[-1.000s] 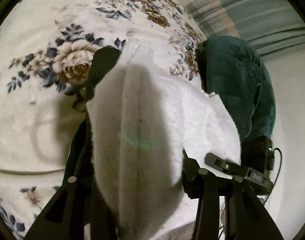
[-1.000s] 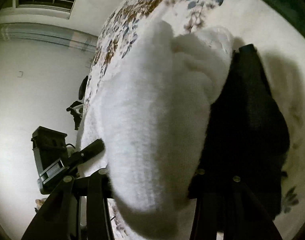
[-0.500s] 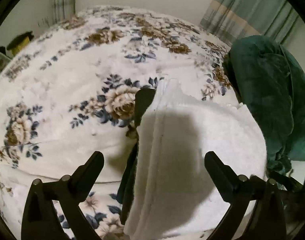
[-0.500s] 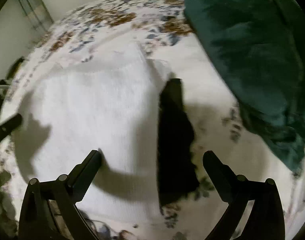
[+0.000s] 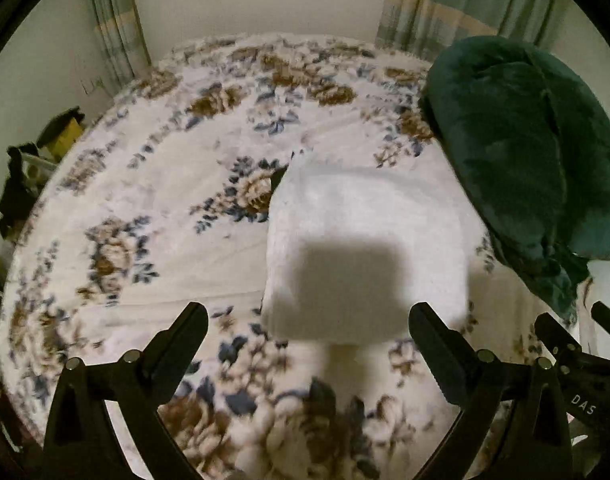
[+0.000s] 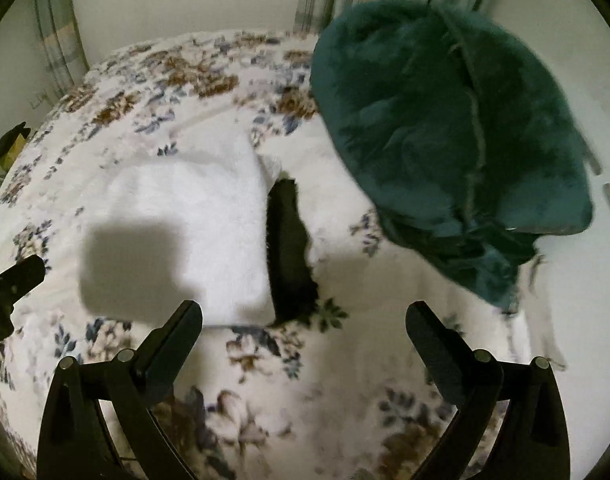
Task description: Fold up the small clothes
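A white fleecy garment (image 5: pixel 365 248) lies folded into a rough rectangle on the floral bedspread (image 5: pixel 153 200); it also shows in the right wrist view (image 6: pixel 185 232). A black cloth (image 6: pixel 289 252) lies under its right edge, and a sliver of it (image 5: pixel 279 176) peeks out at the far left corner. My left gripper (image 5: pixel 309 340) is open and empty, hovering just in front of the garment's near edge. My right gripper (image 6: pixel 305 336) is open and empty, in front of the garment's near right corner. Neither touches the cloth.
A dark green plush blanket (image 5: pixel 525 168) is heaped at the right of the bed, also in the right wrist view (image 6: pixel 445 140). Curtains (image 5: pixel 445 4) and a wall stand behind the bed. Dark clutter (image 5: pixel 21 184) sits off the bed's left side.
Both grippers were shut on the white garment a second ago. They opened, let it drop flat on the bed, and pulled back and up.
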`<state>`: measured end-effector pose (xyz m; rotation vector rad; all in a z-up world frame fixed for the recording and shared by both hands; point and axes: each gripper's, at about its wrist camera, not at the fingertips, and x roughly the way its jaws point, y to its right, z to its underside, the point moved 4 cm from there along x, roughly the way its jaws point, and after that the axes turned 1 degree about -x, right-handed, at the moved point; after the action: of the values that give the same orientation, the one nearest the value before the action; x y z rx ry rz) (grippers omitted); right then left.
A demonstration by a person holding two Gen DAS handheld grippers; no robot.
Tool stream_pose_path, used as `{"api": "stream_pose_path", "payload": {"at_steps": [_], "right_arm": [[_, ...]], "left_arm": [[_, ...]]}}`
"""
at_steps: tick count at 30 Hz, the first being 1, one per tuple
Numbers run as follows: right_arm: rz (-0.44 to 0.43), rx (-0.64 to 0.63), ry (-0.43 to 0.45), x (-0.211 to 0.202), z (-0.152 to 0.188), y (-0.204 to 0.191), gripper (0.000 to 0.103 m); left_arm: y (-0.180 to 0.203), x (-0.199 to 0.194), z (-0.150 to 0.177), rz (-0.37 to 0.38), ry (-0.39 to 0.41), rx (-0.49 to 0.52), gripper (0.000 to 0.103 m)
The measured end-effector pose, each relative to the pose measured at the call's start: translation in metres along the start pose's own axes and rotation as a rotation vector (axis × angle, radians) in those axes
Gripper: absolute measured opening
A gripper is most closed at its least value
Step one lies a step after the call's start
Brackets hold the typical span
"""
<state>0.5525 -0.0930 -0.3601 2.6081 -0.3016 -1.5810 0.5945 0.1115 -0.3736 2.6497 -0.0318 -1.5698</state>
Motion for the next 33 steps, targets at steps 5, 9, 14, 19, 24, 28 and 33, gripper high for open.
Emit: {"api": "stream_pose_path", "payload": {"at_steps": [5, 9, 14, 19, 24, 28, 33], "right_arm": [[0.015, 0.022, 0.071, -0.111, 0.016, 0.022, 0.103], [0.01, 0.073, 0.14, -0.193, 0.022, 0.042, 0.103], [0.006, 0.085, 0.239, -0.29, 0.029, 0.059, 0.103], [-0.016, 0.058, 0.307, -0.367, 0.046, 0.064, 0.103], [-0.018, 0.054, 0.364, -0.428, 0.069, 0.072, 0.103], [-0.028, 0.059, 0.4, -0.465, 0.086, 0.077, 0.103], [-0.039, 0.051, 0.435, -0.5, 0.108, 0.075, 0.103]], "left_arm": [[0.006, -0.085, 0.006, -0.001, 0.066, 0.02, 0.103], [0.009, -0.157, 0.01, -0.013, 0.132, 0.023, 0.103], [0.01, -0.231, 0.019, -0.016, 0.202, 0.017, 0.103], [0.009, -0.288, 0.035, -0.018, 0.234, -0.002, 0.103], [0.007, -0.334, 0.053, -0.019, 0.267, -0.014, 0.103], [0.006, -0.36, 0.068, -0.018, 0.294, -0.017, 0.103], [0.004, -0.381, 0.081, -0.022, 0.32, -0.02, 0.103]]}}
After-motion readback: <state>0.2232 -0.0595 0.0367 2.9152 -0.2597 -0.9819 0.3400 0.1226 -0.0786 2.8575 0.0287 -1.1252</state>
